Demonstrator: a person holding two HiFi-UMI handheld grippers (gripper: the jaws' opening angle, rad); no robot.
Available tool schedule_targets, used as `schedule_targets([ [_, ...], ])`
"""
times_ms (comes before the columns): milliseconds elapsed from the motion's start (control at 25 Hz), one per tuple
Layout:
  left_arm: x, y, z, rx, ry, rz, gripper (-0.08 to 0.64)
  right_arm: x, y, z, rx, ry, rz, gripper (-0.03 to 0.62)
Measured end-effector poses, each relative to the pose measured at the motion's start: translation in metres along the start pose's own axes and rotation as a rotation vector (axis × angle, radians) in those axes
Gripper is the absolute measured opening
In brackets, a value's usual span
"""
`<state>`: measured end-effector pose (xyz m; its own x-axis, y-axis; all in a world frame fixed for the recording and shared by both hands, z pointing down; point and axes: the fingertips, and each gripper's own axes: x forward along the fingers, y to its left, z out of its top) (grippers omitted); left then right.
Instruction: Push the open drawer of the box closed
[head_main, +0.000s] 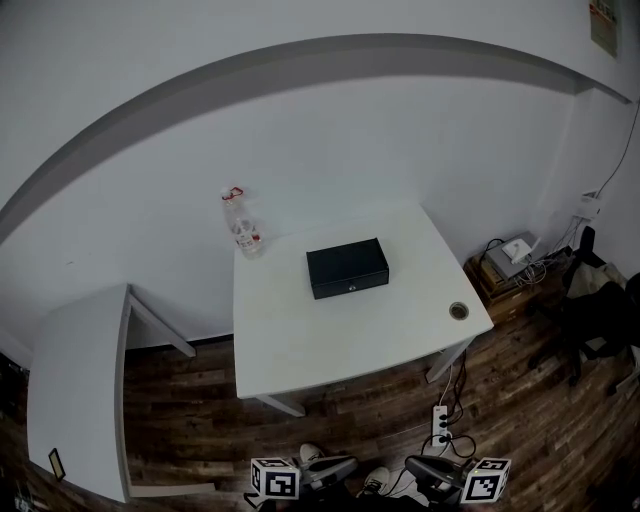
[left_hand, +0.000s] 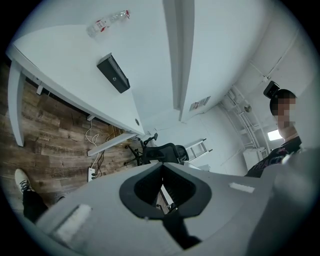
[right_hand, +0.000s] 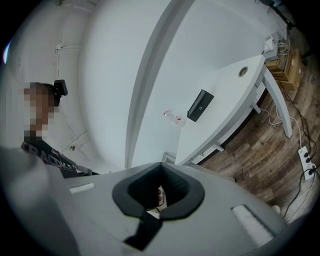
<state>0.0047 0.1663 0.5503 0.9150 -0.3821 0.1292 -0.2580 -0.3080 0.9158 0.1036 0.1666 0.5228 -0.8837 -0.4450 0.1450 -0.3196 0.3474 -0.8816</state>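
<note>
Both left gripper (left_hand: 161, 166) and right gripper (right_hand: 160, 165) hold fingers closed, empty; meet the box (head_main: 347, 268) at twelve o'clock squarely.

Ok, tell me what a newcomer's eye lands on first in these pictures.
The black box comes first, dark against the middle of the white table, its front toward the person. Next is a clear bottle with a red label at the table's far left corner. The left gripper and right gripper are both shut, well short of the table.
</note>
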Motion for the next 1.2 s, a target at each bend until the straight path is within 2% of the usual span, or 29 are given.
schedule_targets([
  [440, 0.014, -0.002, -0.006, -0.020, 0.038, 0.003, 0.000, -0.011, -0.002, 0.001, -0.003, -0.012, -0.007, 0.003],
  [1200, 0.016, 0.001, -0.011, -0.047, 0.028, 0.029, 0.000, -0.014, -0.004, 0.002, -0.003, -0.020, -0.009, 0.003],
])
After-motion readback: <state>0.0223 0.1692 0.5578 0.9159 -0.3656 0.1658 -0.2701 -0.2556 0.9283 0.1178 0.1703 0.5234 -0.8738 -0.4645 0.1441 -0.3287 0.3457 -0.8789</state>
